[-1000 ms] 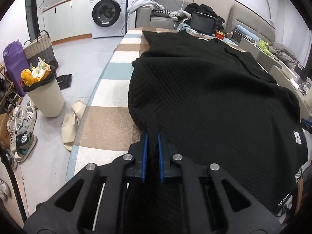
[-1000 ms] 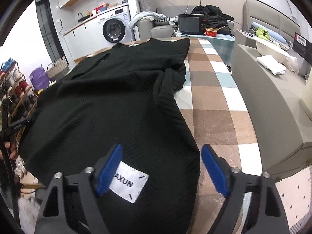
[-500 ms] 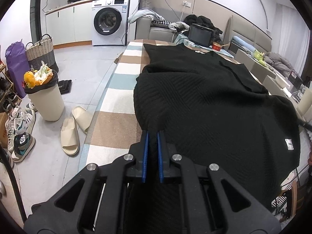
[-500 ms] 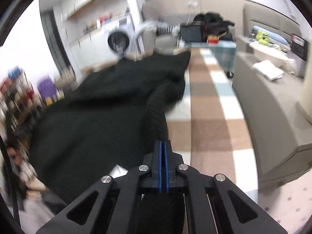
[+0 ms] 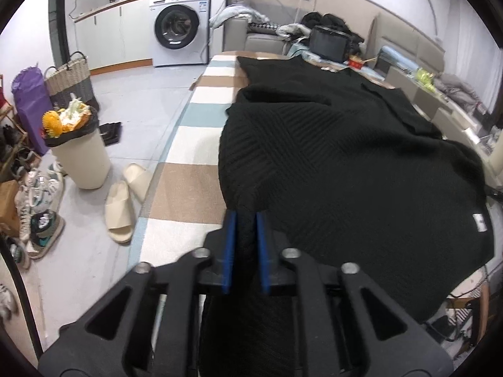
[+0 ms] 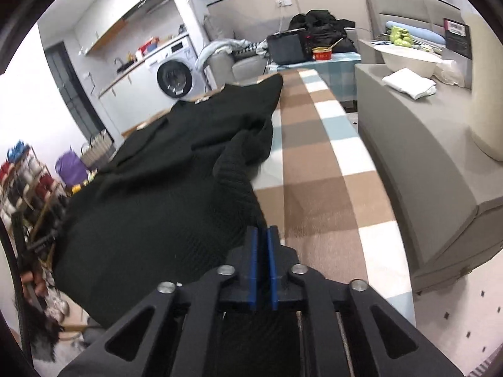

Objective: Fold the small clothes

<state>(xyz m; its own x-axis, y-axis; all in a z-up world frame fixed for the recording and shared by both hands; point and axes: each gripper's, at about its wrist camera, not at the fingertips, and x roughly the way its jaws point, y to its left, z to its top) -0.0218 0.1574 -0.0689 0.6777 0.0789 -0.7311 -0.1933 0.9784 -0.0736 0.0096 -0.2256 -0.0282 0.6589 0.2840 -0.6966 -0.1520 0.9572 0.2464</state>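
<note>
Between each hand-held gripper's point(image 5: 245, 216) point(image 6: 262, 231) pads, black garment point(image 5: 330, 163) hem bunches, pinched; its near edge hidden.

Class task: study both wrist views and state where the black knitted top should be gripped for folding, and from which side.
Grip the black knitted top at its two near hem corners, coming from the near end of the checked table. It lies lengthwise with that edge nearest; the left gripper and right gripper already pinch there.
</note>
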